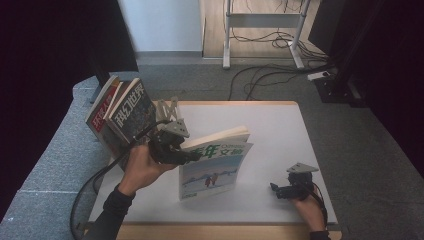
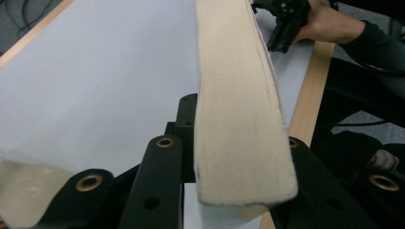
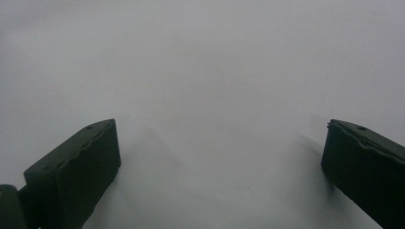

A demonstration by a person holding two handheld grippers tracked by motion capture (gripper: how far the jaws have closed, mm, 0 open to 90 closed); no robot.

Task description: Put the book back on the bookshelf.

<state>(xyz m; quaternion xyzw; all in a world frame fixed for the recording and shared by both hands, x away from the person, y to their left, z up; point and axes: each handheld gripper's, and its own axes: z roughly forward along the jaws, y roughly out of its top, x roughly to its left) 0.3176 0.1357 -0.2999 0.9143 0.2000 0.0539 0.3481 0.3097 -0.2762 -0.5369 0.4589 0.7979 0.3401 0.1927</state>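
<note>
Two grippers work at a white counter (image 1: 280, 130) in the high view. The left gripper (image 1: 192, 156), held in the person's left hand (image 1: 142, 167), grips a paperback book (image 1: 212, 167) by its upper left corner. The book stands upright near the middle of the counter, its bottom edge down on the white surface, its pale blue cover with green characters facing the camera. Behind the left hand, at the counter's left edge, a few more books (image 1: 122, 112) lean together — one with a dark cover and large white characters at the front. The right gripper (image 1: 275, 190) lies low near the counter's front right corner, well apart from the book, with the right hand (image 1: 310, 205) behind it.

From the left gripper view, the book's cream page block (image 2: 239, 105) runs up the middle of the frame, and the black fingers (image 2: 160, 186) press on it from both sides — pinching the book. Beyond it, at the top right, the right gripper (image 2: 284, 24) rests on the counter (image 2: 110, 71) beside a light wooden edge strip (image 2: 308, 100).

In the right gripper view, the two black fingers (image 3: 79, 167) stand spread wide, with nothing but bare white counter (image 3: 205, 71) between them.
</note>
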